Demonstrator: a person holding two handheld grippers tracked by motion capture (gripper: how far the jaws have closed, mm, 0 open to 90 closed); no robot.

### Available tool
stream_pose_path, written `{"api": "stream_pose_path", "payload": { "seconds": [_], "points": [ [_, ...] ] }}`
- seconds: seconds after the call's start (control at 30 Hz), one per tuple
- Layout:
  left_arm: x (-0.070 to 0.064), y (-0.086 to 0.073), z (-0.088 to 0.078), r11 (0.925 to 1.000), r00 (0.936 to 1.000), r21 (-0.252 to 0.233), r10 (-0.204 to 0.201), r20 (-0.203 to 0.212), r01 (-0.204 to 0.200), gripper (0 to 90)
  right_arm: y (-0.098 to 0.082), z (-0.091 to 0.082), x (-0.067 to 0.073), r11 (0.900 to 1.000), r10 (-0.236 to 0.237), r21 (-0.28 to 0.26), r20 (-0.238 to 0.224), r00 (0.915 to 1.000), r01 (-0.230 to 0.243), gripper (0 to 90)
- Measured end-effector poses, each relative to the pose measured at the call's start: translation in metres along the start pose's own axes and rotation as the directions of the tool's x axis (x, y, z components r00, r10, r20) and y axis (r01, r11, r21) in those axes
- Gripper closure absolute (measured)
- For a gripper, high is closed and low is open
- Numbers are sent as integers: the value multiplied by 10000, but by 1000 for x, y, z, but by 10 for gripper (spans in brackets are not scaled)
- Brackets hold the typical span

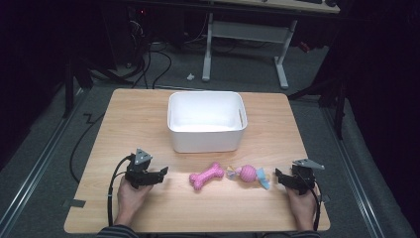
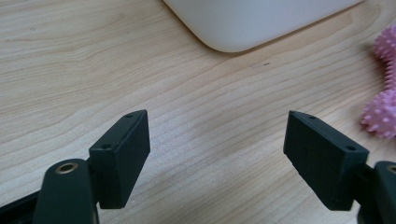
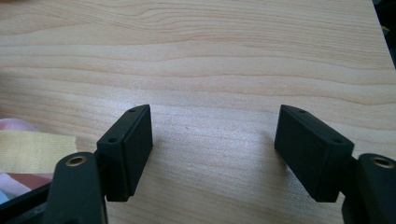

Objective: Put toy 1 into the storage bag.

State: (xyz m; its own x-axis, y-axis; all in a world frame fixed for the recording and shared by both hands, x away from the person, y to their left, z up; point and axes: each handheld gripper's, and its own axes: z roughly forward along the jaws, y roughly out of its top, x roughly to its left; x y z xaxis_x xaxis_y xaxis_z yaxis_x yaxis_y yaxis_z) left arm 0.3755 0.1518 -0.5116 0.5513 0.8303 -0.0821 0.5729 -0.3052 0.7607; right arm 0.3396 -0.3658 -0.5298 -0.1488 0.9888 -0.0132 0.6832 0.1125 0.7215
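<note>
The pink bone toy [image 1: 206, 175] lay at the table's [image 1: 148, 114] near middle, at 3 o'clock from the left gripper [image 1: 159, 173], its long axis running from 8 to 2 o'clock. Just beside it at 3 o'clock lay the candy-shaped toy [image 1: 248, 174], nearer the right gripper [image 1: 277, 177]. Both grippers' jaws stood spread, holding nothing. The white bin [image 1: 207, 120] sat at 12 o'clock. No writing was readable.

Spiky rubbery bone [image 1: 206, 175] — matt wooden table [image 1: 138, 119].

Lab, floor cables [image 1: 148, 59], desk frame [image 1: 247, 34]
</note>
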Motion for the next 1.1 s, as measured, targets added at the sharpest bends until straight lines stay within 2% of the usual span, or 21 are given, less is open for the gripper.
{"api": "stream_pose_path", "payload": {
  "seconds": [0.2,0.43,0.8,0.9,1.1],
  "points": [
    [0,1,-9,9996,9997,-220,-199,140,202,229,0,0,0,10000,-2,0,0,10000,2,281],
    [-4,4,-16,9993,9994,-327,-147,327,158,227,0,0,0,10000,0,-1,-5,10000,0,280],
    [-14,15,-28,9996,9981,-237,194,581,-181,227,0,0,0,10000,-5,35,-12,10000,5,279],
    [-17,18,-31,9995,9972,-292,174,724,-154,228,0,0,0,10000,-6,35,-12,10000,6,280],
    [-26,24,-34,9986,9956,-223,496,799,-479,233,0,0,0,10000,-14,36,-8,10000,14,279]
  ]
}}
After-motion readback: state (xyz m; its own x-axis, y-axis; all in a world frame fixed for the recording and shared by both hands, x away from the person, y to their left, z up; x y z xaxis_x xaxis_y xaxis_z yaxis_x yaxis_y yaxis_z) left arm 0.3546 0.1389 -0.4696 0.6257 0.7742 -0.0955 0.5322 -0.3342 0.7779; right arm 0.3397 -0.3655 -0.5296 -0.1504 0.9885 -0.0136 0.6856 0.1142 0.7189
